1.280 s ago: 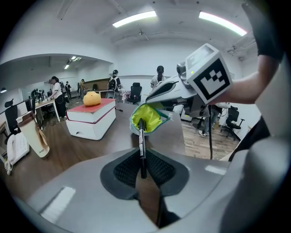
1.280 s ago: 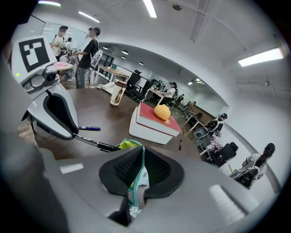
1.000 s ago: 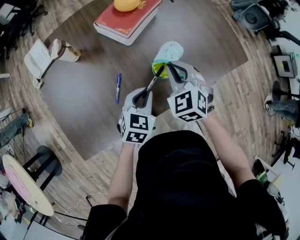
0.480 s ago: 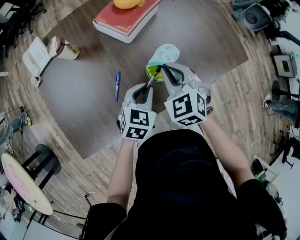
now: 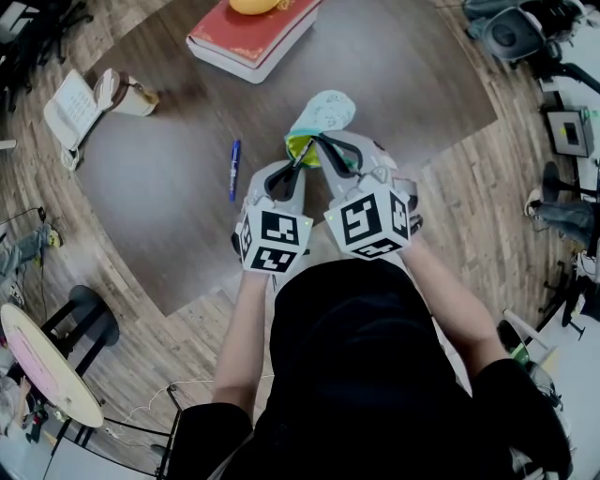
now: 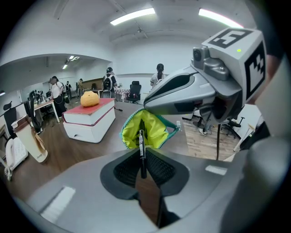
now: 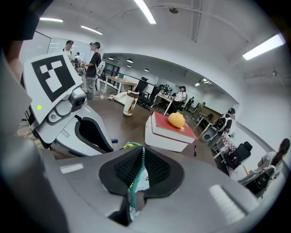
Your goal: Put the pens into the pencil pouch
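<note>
The left tool (image 6: 143, 157) is pinched narrow on a slim black pen (image 6: 142, 143). The pen stands up between its jaws, its far end at the open mouth of the teal fabric pencil pouch with lime-yellow lining (image 6: 153, 129). The right tool (image 7: 137, 170) is clamped tight on the pouch's teal zipper edge, and the mouth gapes toward the pen. The pouch's pale far end rests on the dark brown worktop (image 5: 169, 197). The two tools sit just beside each other. A blue pen (image 5: 234, 170) lies on the worktop to the left, well apart from the pouch. Farther off sits a thick red-covered book (image 5: 246, 42) with a round orange thing (image 5: 251, 6) on top.
</note>
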